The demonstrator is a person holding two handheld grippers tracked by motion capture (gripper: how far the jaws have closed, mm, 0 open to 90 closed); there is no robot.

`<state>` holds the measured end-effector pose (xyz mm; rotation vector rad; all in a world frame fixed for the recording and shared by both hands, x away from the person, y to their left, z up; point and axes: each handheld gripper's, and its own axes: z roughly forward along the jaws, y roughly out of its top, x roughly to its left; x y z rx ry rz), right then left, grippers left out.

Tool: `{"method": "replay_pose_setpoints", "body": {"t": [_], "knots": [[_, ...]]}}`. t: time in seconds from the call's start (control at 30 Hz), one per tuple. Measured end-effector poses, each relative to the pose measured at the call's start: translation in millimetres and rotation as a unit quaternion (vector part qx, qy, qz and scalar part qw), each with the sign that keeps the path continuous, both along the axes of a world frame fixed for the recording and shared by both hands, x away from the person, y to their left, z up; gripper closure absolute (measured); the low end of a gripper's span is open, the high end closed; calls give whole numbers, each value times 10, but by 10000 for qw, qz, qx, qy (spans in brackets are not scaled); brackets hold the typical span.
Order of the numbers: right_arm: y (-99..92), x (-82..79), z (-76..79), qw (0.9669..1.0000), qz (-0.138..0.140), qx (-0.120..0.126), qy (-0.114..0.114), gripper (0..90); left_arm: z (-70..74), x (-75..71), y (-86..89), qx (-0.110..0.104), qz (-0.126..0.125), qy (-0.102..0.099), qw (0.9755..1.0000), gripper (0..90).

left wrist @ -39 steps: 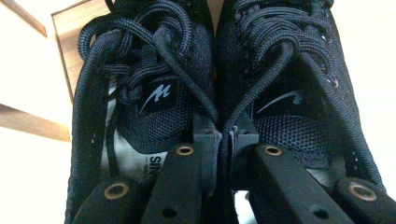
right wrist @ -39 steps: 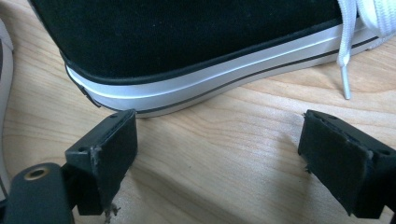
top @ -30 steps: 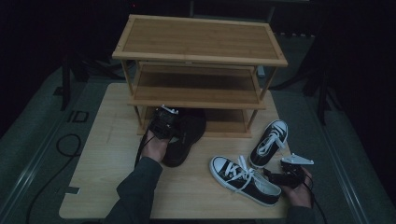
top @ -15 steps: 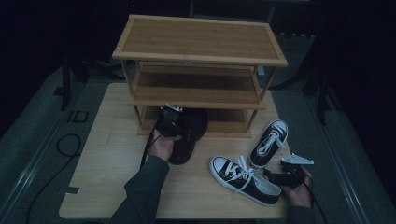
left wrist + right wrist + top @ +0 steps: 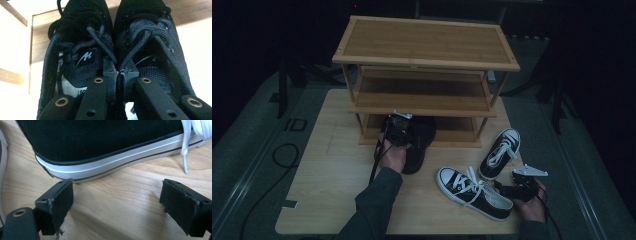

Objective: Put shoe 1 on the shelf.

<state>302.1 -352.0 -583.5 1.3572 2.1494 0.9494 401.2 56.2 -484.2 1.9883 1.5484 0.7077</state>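
Note:
A pair of black mesh running shoes (image 5: pixel 421 145) lies side by side, toes under the bottom tier of a bamboo shoe rack (image 5: pixel 427 60). My left gripper (image 5: pixel 398 131) is shut on them. In the left gripper view its jaws reach into the left shoe (image 5: pixel 77 45) and the right shoe (image 5: pixel 150 42), and the left gripper (image 5: pixel 120 75) pinches their inner walls together. A black-and-white canvas sneaker (image 5: pixel 472 192) lies at the front right of the table. My right gripper (image 5: pixel 507 189) stands open just behind its heel (image 5: pixel 100 142), the right gripper (image 5: pixel 116 192) low over bare wood and touching nothing.
A second black-and-white sneaker (image 5: pixel 501 152) lies beside the rack's right leg, toe pointing away. The rack has three tiers and stands at the back of the light wooden table (image 5: pixel 337 165). A loose white lace (image 5: pixel 185 150) trails on the wood. Cables lie on the dark floor at left.
My left gripper has carried the black shoes a little to the right and toward the rack's bottom tier. The right gripper and both sneakers stay put.

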Motion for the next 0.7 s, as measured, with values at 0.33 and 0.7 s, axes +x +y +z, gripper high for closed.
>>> {"method": "replay_pose_setpoints", "body": {"t": [0.33,0.7], "knots": [[0,0,0,10000,2,-1,-1,117,9,-17,-42,95,-262,-8,9996,698],[1,0,0,10000,2,-2,-1,117,123,-102,87,51,-775,107,9969,537]]}}
